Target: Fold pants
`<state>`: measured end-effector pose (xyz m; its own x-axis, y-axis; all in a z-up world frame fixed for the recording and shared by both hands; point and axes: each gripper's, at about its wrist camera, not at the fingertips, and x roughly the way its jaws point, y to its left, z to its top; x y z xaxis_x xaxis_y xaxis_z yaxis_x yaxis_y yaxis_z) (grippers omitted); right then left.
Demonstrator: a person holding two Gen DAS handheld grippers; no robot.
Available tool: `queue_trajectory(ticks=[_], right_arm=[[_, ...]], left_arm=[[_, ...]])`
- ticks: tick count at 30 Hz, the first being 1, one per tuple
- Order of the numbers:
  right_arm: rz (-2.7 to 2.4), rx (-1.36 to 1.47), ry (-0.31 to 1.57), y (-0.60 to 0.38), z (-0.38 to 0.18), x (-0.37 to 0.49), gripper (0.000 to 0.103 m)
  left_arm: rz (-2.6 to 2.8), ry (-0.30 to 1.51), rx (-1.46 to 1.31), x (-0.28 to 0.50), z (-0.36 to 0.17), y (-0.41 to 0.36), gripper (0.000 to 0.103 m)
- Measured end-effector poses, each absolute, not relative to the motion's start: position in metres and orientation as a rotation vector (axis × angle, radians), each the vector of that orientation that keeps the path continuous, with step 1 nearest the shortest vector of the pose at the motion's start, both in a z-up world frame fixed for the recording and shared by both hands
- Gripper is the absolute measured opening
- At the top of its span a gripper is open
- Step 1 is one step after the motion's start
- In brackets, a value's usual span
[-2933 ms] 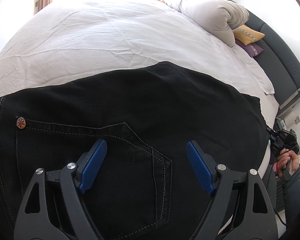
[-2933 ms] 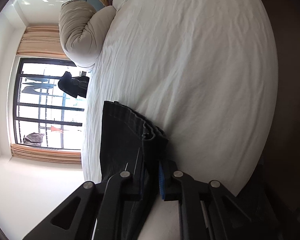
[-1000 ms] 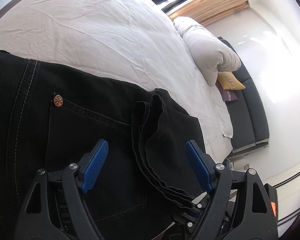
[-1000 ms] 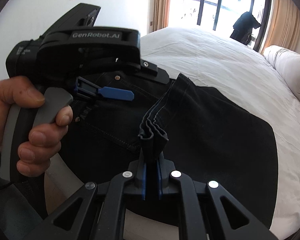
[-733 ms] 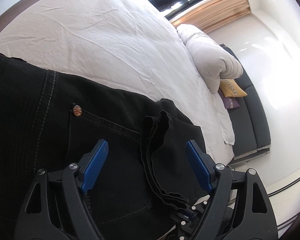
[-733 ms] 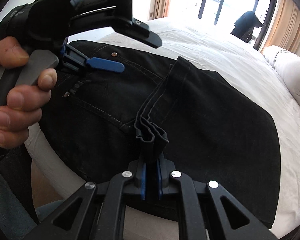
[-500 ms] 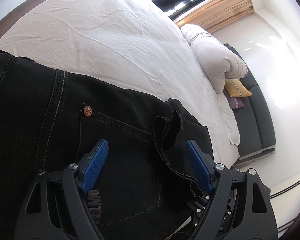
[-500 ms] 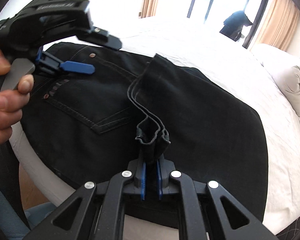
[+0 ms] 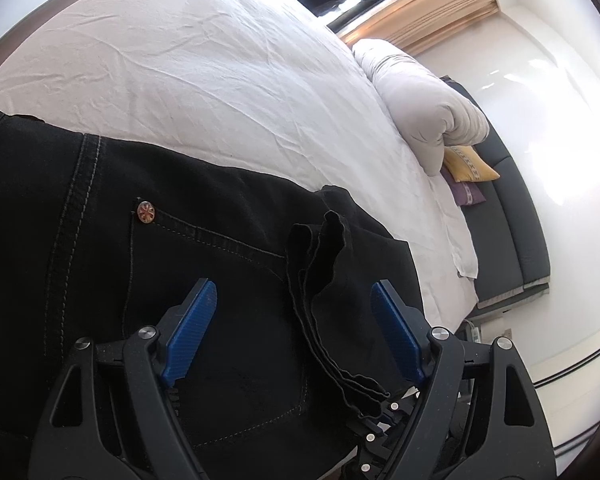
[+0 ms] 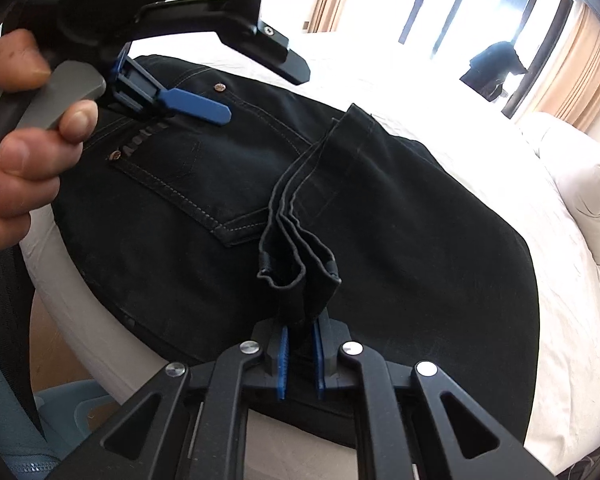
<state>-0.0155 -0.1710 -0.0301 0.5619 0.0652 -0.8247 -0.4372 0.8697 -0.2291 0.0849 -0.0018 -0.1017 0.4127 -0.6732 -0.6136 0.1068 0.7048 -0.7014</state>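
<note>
Black denim pants (image 9: 100, 240) lie folded on the white bed (image 9: 204, 64), back pocket up. My left gripper (image 9: 292, 320) is open and empty just above the pocket area. It also shows in the right wrist view (image 10: 196, 108), held in a hand. My right gripper (image 10: 300, 352) is shut on the stacked leg hems (image 10: 300, 248), which it holds over the pants (image 10: 420, 240) near the pocket. The hems also show in the left wrist view (image 9: 324, 264), between the left fingers.
A rolled white duvet (image 9: 420, 92) lies at the head of the bed with a yellow pillow (image 9: 468, 164) and a purple one beside a dark headboard (image 9: 512, 220). A window with tan curtains (image 10: 572, 56) is beyond the bed. The bed edge (image 10: 80, 320) runs under my right gripper.
My right gripper has carried the leg hems from the far end over onto the seat of the pants. My left gripper stays open and has shifted slightly over the pocket.
</note>
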Motion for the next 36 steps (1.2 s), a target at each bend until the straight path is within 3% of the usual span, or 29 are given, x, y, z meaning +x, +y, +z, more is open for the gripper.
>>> queue_trajectory(ticks=[6,9,12,14,16,20,27,35,36], right_arm=[[0.317,-0.438,0.947,-0.170,-0.033,-0.021,0.010],[0.364,-0.350,0.980,-0.182,-0.029,-0.016,0.017],[0.338,-0.292,0.994,-0.182,-0.028,-0.006,0.033],[0.366,-0.240,1.011,-0.189,-0.024,-0.005,0.036],[0.456,-0.121,1.007,-0.203,-0.011,-0.004,0.050],[0.507,0.164,0.904,-0.263,0.026,0.003,0.067],[0.614,0.600,0.982,-0.384,0.008,0.094,0.067],[0.694,0.790,1.085,-0.423,-0.056,0.178,0.066],[0.701,0.796,1.099,-0.420,-0.065,0.178,0.062]], left_arm=[[-0.556,1.047,-0.608,0.083,-0.103,-0.015,0.079],[-0.554,1.054,-0.599,0.085,-0.106,-0.020,0.079],[-0.549,1.059,-0.595,0.086,-0.108,-0.022,0.079],[-0.550,1.055,-0.594,0.085,-0.106,-0.021,0.079],[-0.548,1.038,-0.586,0.085,-0.100,-0.019,0.079],[-0.561,1.005,-0.566,0.085,-0.088,-0.018,0.079],[-0.704,1.016,-0.472,0.085,-0.079,-0.072,0.079],[-0.714,1.085,-0.351,0.095,-0.108,-0.110,0.079],[-0.710,1.094,-0.339,0.094,-0.112,-0.110,0.079]])
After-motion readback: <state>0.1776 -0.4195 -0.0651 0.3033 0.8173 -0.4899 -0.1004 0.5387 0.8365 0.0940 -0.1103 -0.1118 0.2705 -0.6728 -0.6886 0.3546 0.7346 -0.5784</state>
